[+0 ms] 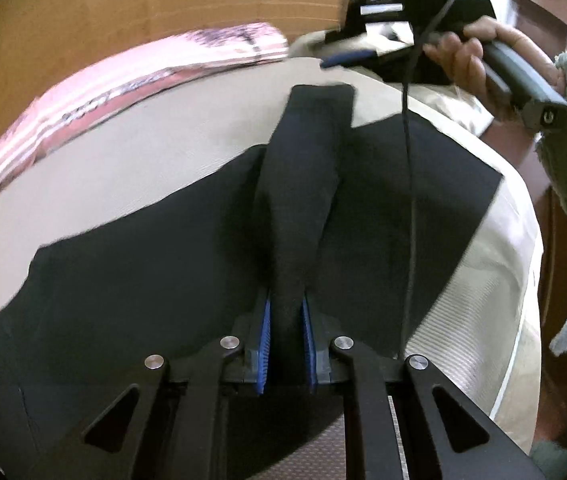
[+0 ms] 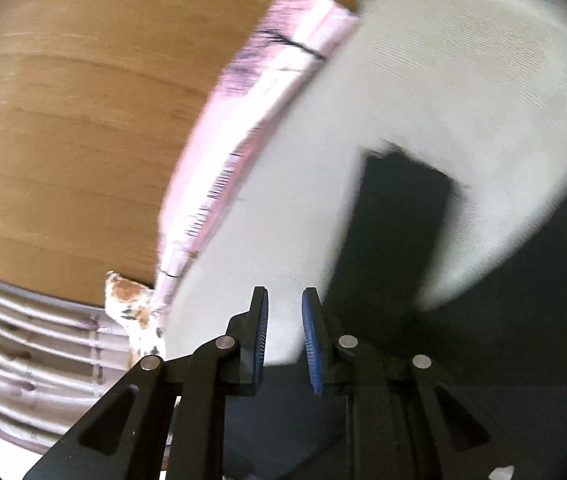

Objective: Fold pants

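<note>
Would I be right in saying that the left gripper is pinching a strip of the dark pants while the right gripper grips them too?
Not quite: in the right wrist view the right gripper is open and holds nothing. The left gripper does pinch the dark pants.

Bare cream bedcover [image 1: 155, 168] lies open left of the pants [image 1: 163, 264]; pink bedding [image 1: 131, 84] borders it.

— How are the pants [image 1: 155, 264] laid out?
— Dark fabric is spread flat across a pale cushioned surface [image 1: 171, 160], with one straight edge seen at the right.
— And the middle?
— A narrow strip is drawn up into a taut ridge; its far end is left lying flat on the surface.
</note>
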`<state>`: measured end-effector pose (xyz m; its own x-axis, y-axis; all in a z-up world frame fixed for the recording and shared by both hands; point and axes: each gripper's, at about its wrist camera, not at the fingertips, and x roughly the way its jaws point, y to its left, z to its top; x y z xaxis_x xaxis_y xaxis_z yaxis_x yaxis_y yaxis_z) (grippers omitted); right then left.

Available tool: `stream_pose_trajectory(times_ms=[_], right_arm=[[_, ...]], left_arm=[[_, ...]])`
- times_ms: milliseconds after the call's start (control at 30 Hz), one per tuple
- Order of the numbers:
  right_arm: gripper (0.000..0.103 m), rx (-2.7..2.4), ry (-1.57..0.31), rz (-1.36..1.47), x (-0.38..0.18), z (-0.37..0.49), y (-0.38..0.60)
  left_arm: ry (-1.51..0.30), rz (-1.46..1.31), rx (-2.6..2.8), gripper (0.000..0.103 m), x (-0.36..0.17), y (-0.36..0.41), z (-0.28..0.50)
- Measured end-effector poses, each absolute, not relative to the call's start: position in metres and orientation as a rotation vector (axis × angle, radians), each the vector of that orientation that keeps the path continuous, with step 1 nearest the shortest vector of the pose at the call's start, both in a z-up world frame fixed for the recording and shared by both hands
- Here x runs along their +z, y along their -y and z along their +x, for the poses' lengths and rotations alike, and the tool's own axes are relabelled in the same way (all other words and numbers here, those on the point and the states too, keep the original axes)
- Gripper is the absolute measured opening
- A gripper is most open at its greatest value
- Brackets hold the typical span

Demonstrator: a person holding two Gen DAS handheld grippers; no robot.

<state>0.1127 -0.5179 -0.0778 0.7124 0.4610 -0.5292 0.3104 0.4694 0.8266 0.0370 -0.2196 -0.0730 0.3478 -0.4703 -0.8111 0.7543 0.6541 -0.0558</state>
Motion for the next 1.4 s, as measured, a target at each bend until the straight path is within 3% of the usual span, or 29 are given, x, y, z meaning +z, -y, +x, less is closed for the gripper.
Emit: stream_pose_trajectory(times_ms=[67,233,500,767,933,1100,1400], right_arm=[[0.034,0.133,-0.817,1.113,-0.071,0.129,0.513],[0.034,0.104,-0.833,1.069,-0.073,0.124,0.518],[0.034,-0.076,-0.887,1.191,-0.127,0.071,0.561],[0.034,-0.141,-0.909,1.19,-0.146,0.09,0.566],[0.028,-0.143,-0.864,1.24,-0.159,0.1,0.576],[0.01,-0.15,-0.857,1.227,-0.163,0.114,0.581],[0.005,-0.126,-0.766,1.162,-0.114,0.094,0.584]], left_arm=[[-0.935,0.318,-0.785,0.015,-0.075,0.213,0.048],[-0.963,0.284,-0.762,0.015,-0.085,0.206,0.059],[-0.994,0.254,-0.762,0.015,-0.095,0.203,0.068],[-0.996,0.25,-0.762,0.015,-0.095,0.204,0.068],[-0.999,0.245,-0.765,0.015,-0.096,0.203,0.068],[-1.001,0.249,-0.762,0.015,-0.096,0.204,0.067],[-0.986,0.293,-0.747,0.015,-0.091,0.21,0.064]])
